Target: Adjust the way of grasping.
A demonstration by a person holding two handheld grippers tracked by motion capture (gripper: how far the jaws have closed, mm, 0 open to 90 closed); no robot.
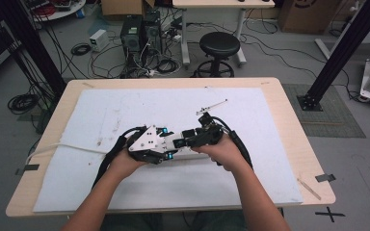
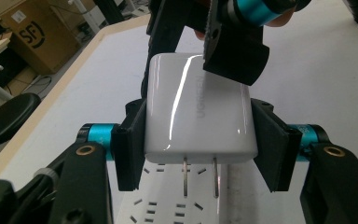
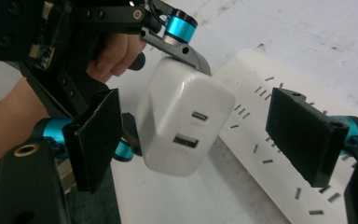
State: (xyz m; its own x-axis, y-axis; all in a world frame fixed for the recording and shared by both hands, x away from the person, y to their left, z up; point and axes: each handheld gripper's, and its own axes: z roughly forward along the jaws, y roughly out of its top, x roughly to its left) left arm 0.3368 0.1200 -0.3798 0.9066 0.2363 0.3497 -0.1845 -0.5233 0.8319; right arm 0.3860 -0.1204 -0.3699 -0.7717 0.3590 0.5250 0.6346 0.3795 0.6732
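Note:
My left gripper [image 2: 200, 142] is shut on a white USB wall charger [image 2: 196, 107], its pads pressing the two sides. The charger's two metal prongs [image 2: 200, 176] point down, just above the slots of a white power strip [image 2: 168, 203]. My right gripper [image 3: 198, 137] is open, with its jaws wide apart on either side of the charger [image 3: 182, 116], whose USB ports face it. The power strip [image 3: 270, 154] lies on the mat beneath. In the high view both grippers, left [image 1: 168, 143] and right [image 1: 180, 142], meet tip to tip at the table's middle.
A white mat [image 1: 125, 110] covers the wooden table [image 1: 289, 125]. A thin metal rod [image 1: 212, 106] lies behind the grippers. A white cable [image 1: 77, 147] runs off the left edge. A black stool [image 1: 219, 45] and computer towers [image 1: 139, 33] stand on the floor beyond.

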